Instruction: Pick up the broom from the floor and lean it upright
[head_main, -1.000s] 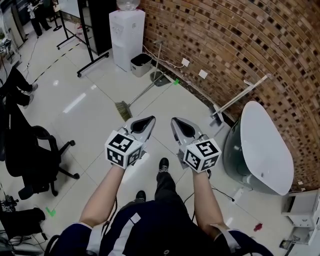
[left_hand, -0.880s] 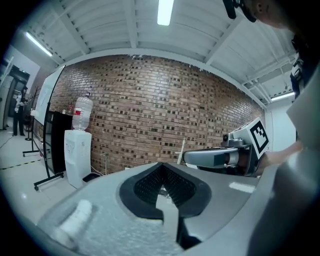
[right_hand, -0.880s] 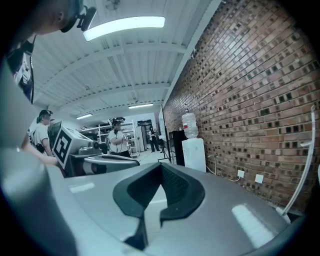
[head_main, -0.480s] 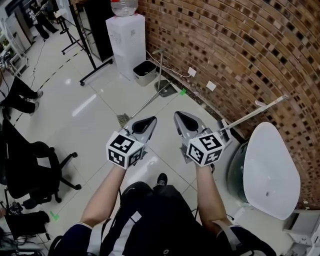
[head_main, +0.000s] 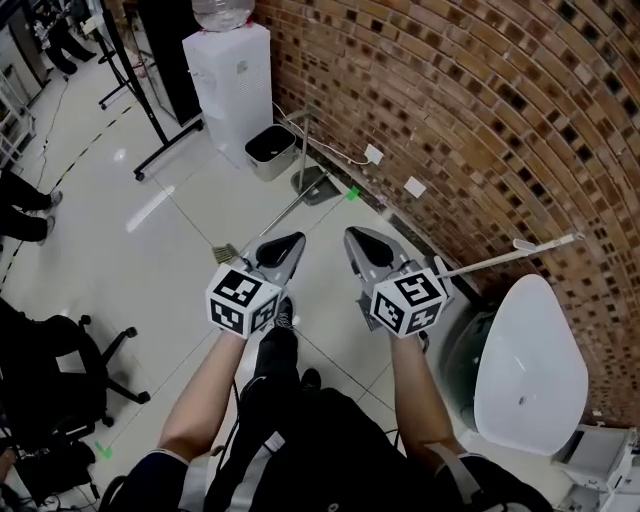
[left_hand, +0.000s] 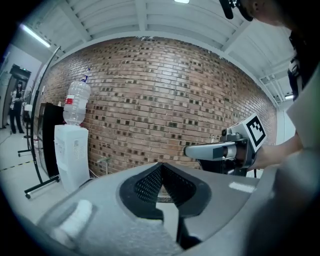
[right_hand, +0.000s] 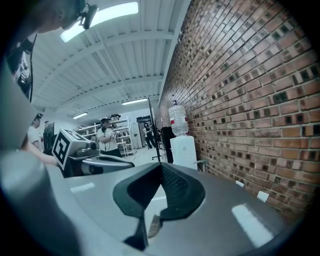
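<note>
Tiled floor (head_main: 170, 250) | broom (head_main: 270, 218) lies flat, bristles toward person, handle pointing at brick wall (head_main: 480, 120) | left gripper (head_main: 292, 242), right gripper (head_main: 353, 237): jaws closed, empty

We look steeply down over our two forearms. The left gripper (head_main: 296, 241) and right gripper (head_main: 352, 237) are held side by side above the floor (head_main: 150, 270), apart from each other. A brick wall (head_main: 480, 110) runs along the right and top. Against it, far ahead, stands a water dispenser (head_main: 228, 85), with a waste bin (head_main: 270, 146) just beside it and an upright dustpan (head_main: 318, 186) nearer us. The broom (head_main: 270, 220) lies on the floor between the dustpan and the left gripper, its head nearest us. To our right a shell chair (head_main: 530, 360) sits near the wall, with a pole (head_main: 505, 256) slanting above it. An office chair (head_main: 60, 365) stands at lower left.
</note>
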